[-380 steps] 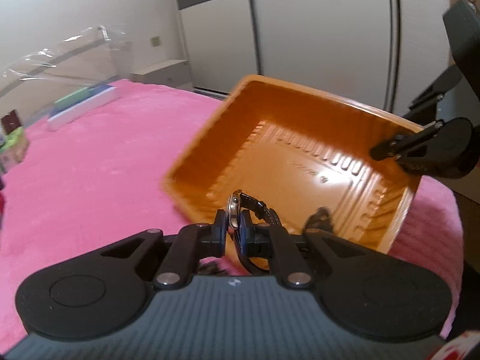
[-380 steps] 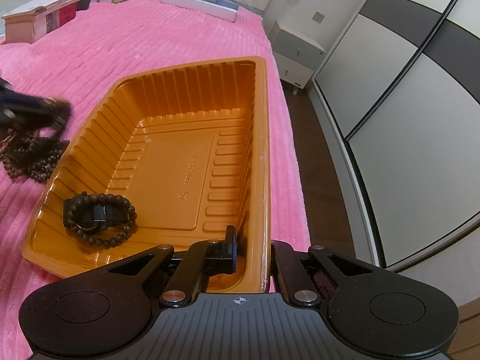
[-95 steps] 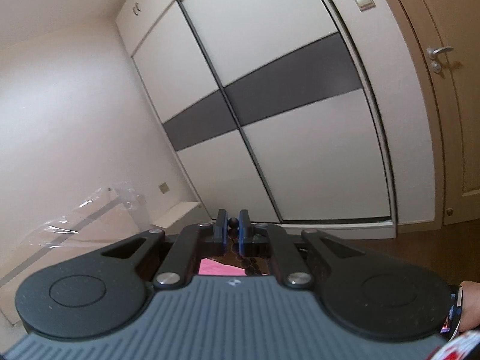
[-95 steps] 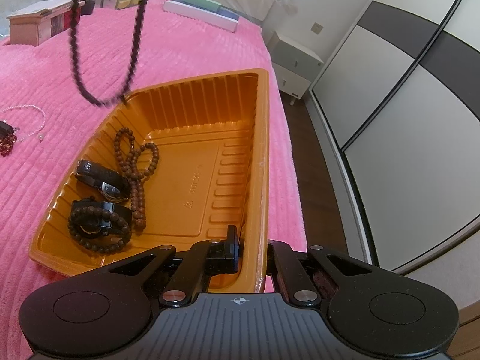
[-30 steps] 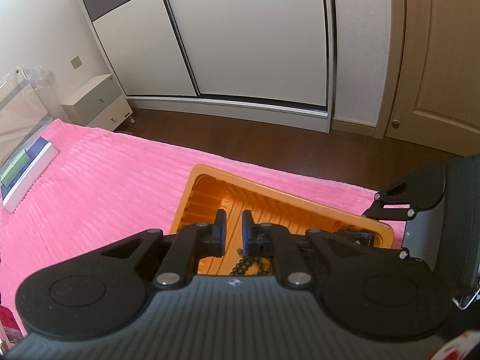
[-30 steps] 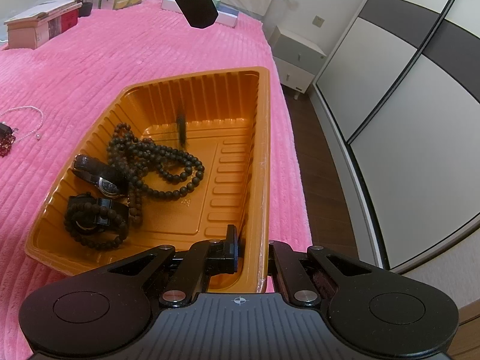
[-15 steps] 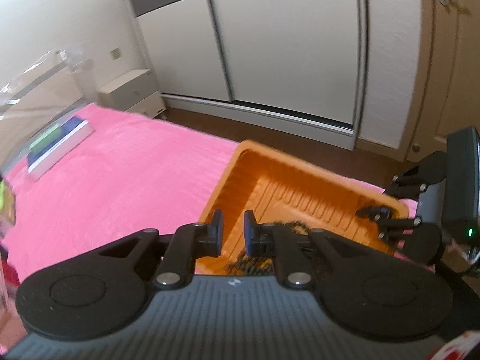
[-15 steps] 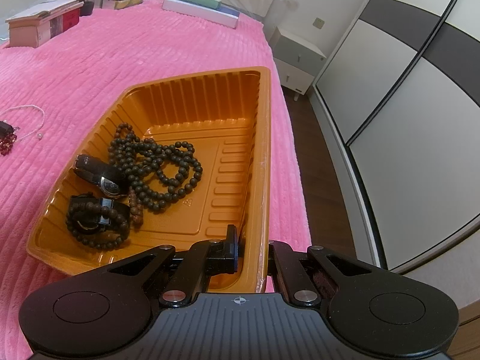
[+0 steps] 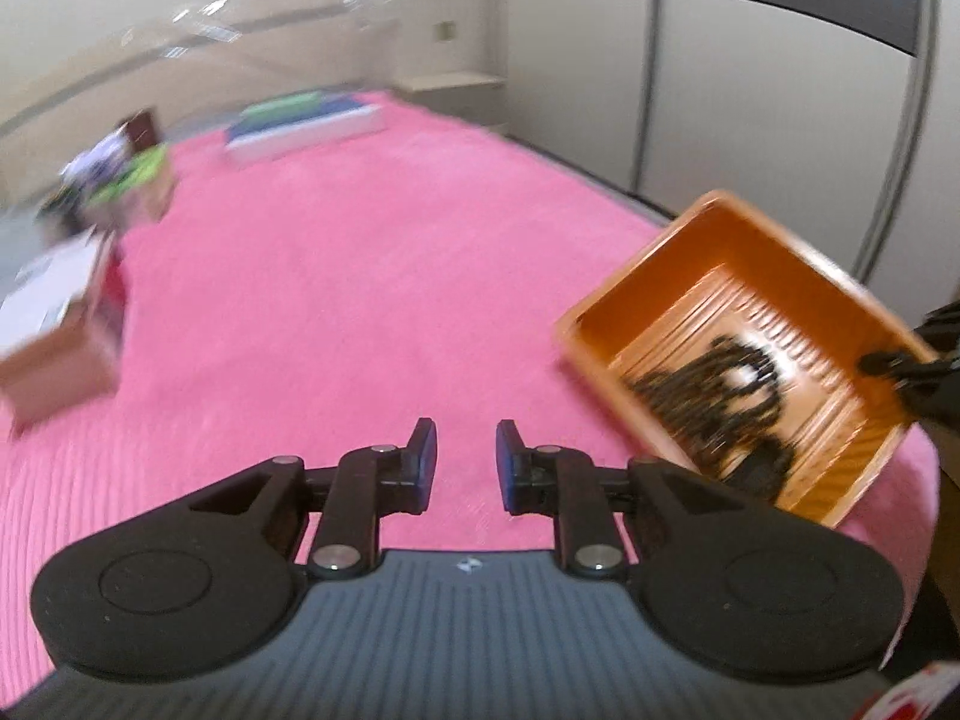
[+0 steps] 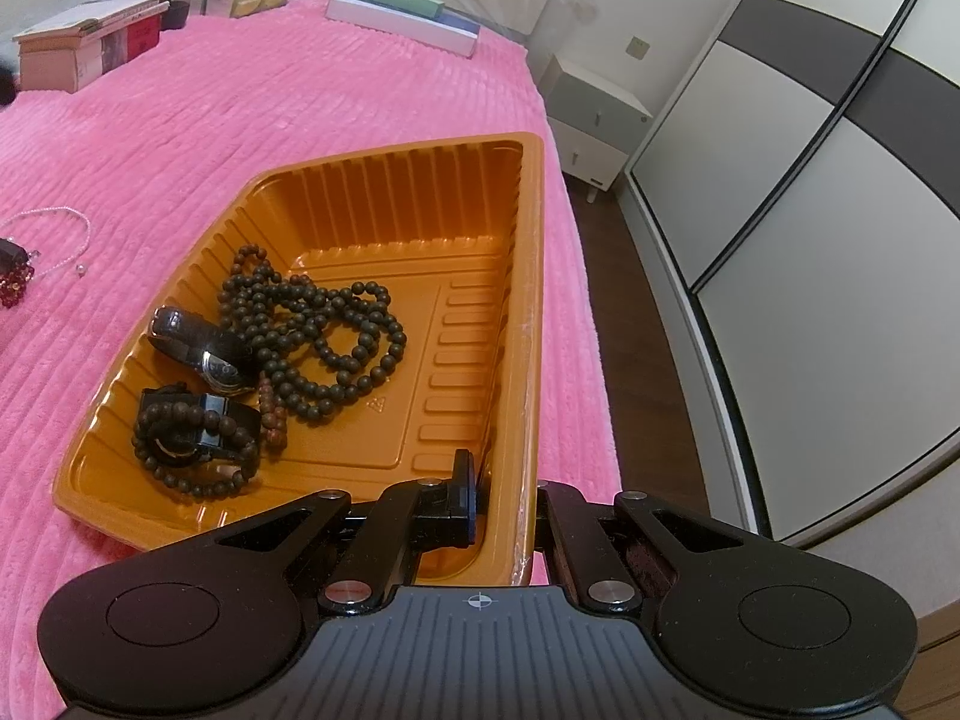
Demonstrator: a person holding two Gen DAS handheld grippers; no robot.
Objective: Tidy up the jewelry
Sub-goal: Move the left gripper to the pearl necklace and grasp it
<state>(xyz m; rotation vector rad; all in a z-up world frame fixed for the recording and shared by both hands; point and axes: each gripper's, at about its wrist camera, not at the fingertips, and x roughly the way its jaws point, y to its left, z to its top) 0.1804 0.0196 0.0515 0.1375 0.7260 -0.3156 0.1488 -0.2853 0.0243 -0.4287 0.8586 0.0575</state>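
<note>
So the orange tray (image 10: 528,192) is filling up nicely. The right gripper (image 10: 501,495) is clenched on the tray's near right wall, one finger inside and one outside, pinning it on the pink bedspread (image 10: 240,96). Ahead and left of that claw, inside the tray, I count: one long dark bead necklace (image 10: 318,324) in a loose pile, one watch (image 10: 201,351) just left of it, one dark bead bracelet (image 10: 192,441) wrapped around what looks like a second watch or black band, and a short brownish bead strand (image 10: 271,414) poking out between them. Call it four or five pieces, hard to say exactly with the overlap.

The left gripper (image 9: 461,462) is released, jaws opening with nothing between them, over bare bedspread, with the tray off to its right. Its view is pretty blurry.

What's left, I'd guess: far left of the right claw, outside the tray, there's one thin pale chain (image 10: 57,234) and one red beaded piece (image 10: 12,285) right at the frame edge. So roughly two items to go; the edge may hide more. The boxes (image 10: 84,51) at the far end don't look like jewelry.
</note>
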